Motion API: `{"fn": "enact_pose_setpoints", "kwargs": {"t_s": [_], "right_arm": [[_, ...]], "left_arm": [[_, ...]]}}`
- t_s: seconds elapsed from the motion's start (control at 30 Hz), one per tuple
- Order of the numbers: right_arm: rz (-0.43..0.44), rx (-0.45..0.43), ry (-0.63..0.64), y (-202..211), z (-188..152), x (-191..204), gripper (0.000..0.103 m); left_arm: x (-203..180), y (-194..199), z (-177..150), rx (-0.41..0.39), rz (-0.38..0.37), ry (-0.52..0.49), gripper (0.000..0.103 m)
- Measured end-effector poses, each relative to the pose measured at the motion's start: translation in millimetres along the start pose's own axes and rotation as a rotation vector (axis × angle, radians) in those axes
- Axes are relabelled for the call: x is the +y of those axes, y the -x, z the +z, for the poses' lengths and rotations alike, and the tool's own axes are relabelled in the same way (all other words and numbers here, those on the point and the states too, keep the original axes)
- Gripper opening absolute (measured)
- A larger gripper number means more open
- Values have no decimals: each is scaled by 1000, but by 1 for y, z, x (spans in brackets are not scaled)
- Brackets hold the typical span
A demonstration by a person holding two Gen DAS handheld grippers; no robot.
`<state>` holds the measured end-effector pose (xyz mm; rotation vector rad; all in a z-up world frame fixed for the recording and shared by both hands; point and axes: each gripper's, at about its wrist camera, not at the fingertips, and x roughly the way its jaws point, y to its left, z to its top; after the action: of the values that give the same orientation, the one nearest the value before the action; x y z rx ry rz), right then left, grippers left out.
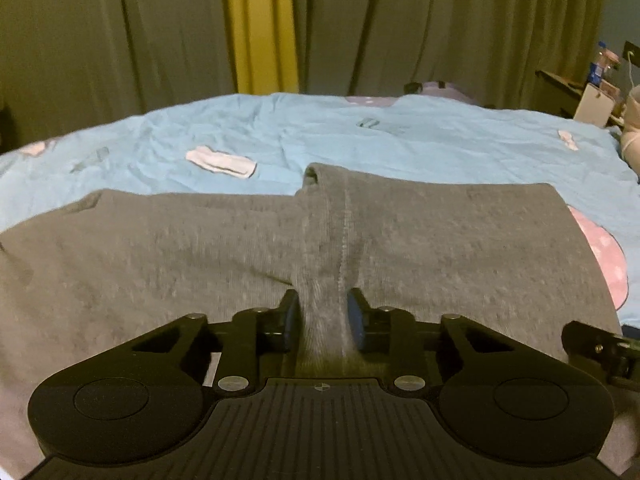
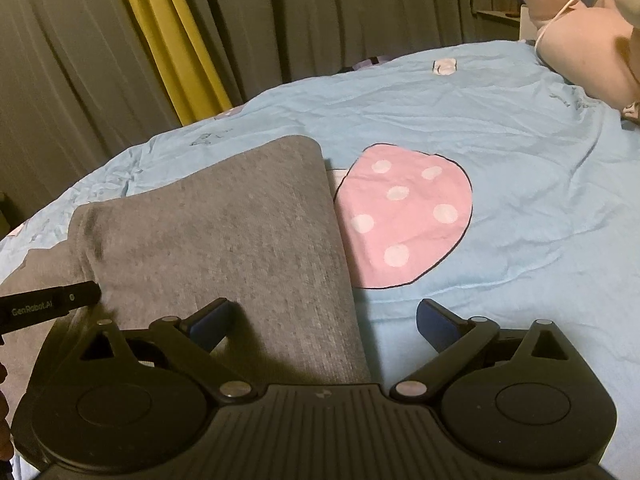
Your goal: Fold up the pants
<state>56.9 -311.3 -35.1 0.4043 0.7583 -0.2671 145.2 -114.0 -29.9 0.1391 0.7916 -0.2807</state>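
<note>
Ok so you're at the grab stage of the fold imo. Grey pants [image 1: 240,248] are spread flat across the blue bedsheet [image 1: 360,136], already doubled over by the look of that thick rounded edge on the right. Your left gripper [image 1: 323,312] has its jaws nearly closed, pinching a raised ridge of fabric w/ the seam running up it, pads pressing the cloth from both sides, so that grip looks set.

Right gripper [image 2: 324,320] is wide open, nothing in it. It's straddling the right edge of the pants: one finger over grey cloth, the other over bare sheet, just short of the pink spotted patch [image 2: 404,220].

Next move prob needs the right jaws closed on that edge, getting all layers, not just the top one. Then lift both sides evenly, else the fold goes crooked.
</note>
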Motion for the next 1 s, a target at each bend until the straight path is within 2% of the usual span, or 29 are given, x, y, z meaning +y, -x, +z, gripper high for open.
{"fn": "enact_pose_setpoints", "kwargs": {"t_s": [0.13,0.3,0.5,0.67,0.7,0.73,0.8,0.87,0.97,1.0], "right_arm": [[20,-39,15,6,1,3,99],[-1,-108,93,14,0,12,99],[19,-68,56,9,2,7,99],[49,-79,56,10,2,9,99],[56,-83,59,11,1,9,99],[59,-82,61,11,1,10,99],[54,-73,63,10,2,11,99],[52,-63,53,8,2,11,99],[53,-49,40,6,2,10,99],[53,-49,42,6,2,11,99]], "left_arm": [[1,6,3,-8,-9,7,21],[8,9,6,-3,-31,35,21],[30,4,3,36,-98,142,22],[27,4,5,38,-94,140,21],[28,5,5,41,-92,138,31],[30,5,5,60,-83,141,46],[37,3,2,100,-122,147,58],[42,0,-3,140,-174,156,57],[44,-3,-8,146,-191,175,58],[44,-4,-7,147,-188,183,50]]}}
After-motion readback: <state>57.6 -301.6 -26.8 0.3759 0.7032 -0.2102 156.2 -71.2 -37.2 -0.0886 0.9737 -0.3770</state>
